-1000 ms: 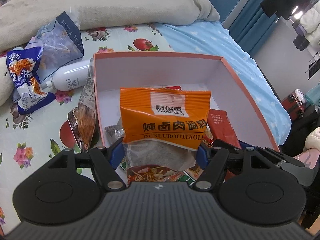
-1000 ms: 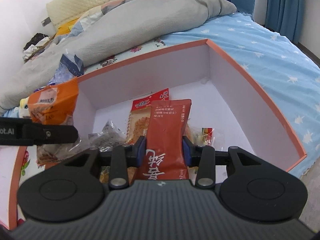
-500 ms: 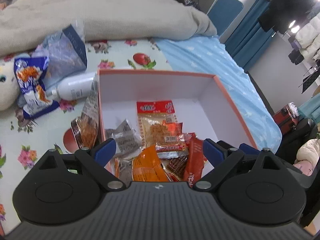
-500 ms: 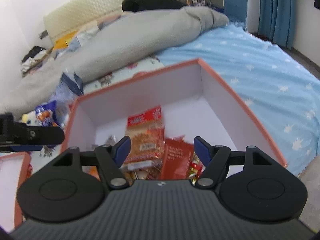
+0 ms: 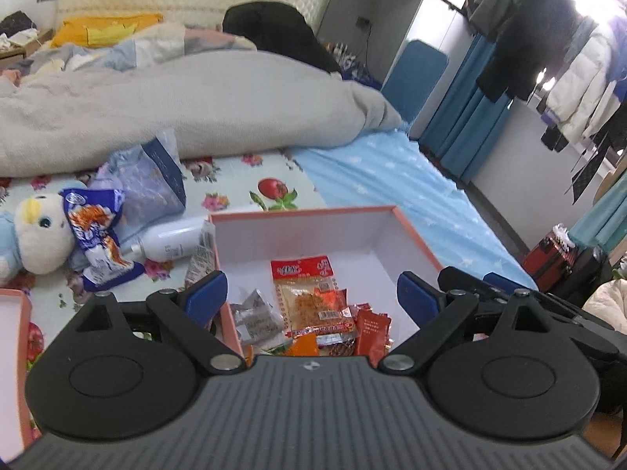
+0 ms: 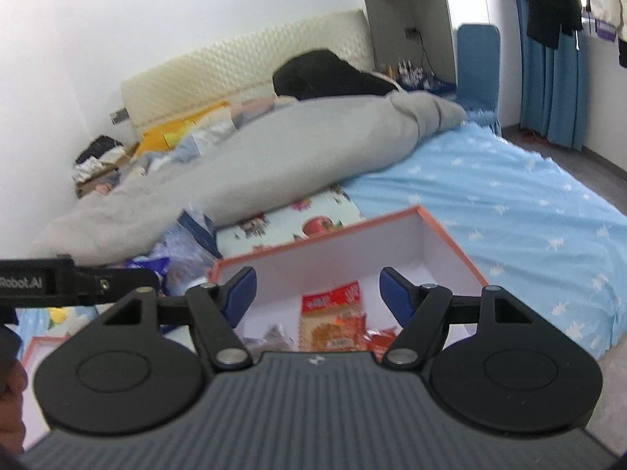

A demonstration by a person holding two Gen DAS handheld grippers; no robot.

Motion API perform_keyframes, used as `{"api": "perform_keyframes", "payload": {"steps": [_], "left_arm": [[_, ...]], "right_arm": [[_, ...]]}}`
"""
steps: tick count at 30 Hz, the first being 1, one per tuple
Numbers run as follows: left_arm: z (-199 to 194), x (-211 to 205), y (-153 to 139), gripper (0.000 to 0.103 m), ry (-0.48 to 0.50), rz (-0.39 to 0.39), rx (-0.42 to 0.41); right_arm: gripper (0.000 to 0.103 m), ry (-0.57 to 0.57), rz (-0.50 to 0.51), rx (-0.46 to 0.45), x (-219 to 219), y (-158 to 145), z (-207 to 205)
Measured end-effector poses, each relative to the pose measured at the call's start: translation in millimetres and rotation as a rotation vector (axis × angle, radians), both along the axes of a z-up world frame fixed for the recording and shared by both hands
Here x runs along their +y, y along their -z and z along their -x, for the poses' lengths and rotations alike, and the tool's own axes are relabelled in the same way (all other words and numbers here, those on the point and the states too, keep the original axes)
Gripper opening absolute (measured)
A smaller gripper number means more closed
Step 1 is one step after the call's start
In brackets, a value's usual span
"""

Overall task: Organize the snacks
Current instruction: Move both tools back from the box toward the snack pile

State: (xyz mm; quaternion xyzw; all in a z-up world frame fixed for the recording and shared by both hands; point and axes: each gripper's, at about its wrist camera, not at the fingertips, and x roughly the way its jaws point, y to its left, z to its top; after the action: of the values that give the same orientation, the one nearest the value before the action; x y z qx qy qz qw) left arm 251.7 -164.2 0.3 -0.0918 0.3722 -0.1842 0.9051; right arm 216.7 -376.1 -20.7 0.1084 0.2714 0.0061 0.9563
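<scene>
Snack packets (image 5: pixel 313 305) heaped in the near end of the orange-rimmed box (image 5: pixel 415 235) on the bed (image 5: pixel 392 172). Above the box, left tool (image 5: pixel 311 293) and right tool (image 6: pixel 317 291) both spread, jaws just opened, gripping nothing. Left of the box: white bottle (image 5: pixel 172 241), blue snack bag (image 5: pixel 98 235), plush toy (image 5: pixel 35 231).

We see a grey duvet (image 5: pixel 188 109) across the far bed, a plush bird (image 5: pixel 37 235) at the left, a white bottle (image 5: pixel 172 241) nearby, and blue curtains (image 5: pixel 462 125) far right.
</scene>
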Motion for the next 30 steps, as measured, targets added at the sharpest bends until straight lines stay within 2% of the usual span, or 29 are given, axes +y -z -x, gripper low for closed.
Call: {"api": "perform_keyframes", "payload": {"steps": [6,10,18,24,30], "left_arm": [[29,26,-28,0.096,-0.012,0.012,-0.076],[44,45,-36,0.096,-0.031,0.02,-0.099],[73,94,-40,0.096,-0.087,0.04,-0.109],[89,129,-42,0.096,-0.132,0.026,-0.126],[103,154,-34,0.096,-0.173,0.009,-0.123]], "right_arm": [[0.071,-0.02,0.002,-0.065,20,-22,18],[0.071,-0.04,0.006,-0.088,36,-28,27],[0.072,-0.092,0.015,-0.106,73,-32,41],[0.072,-0.122,0.012,-0.13,95,-36,52],[0.072,-0.153,0.021,-0.115,116,-25,55]]}}
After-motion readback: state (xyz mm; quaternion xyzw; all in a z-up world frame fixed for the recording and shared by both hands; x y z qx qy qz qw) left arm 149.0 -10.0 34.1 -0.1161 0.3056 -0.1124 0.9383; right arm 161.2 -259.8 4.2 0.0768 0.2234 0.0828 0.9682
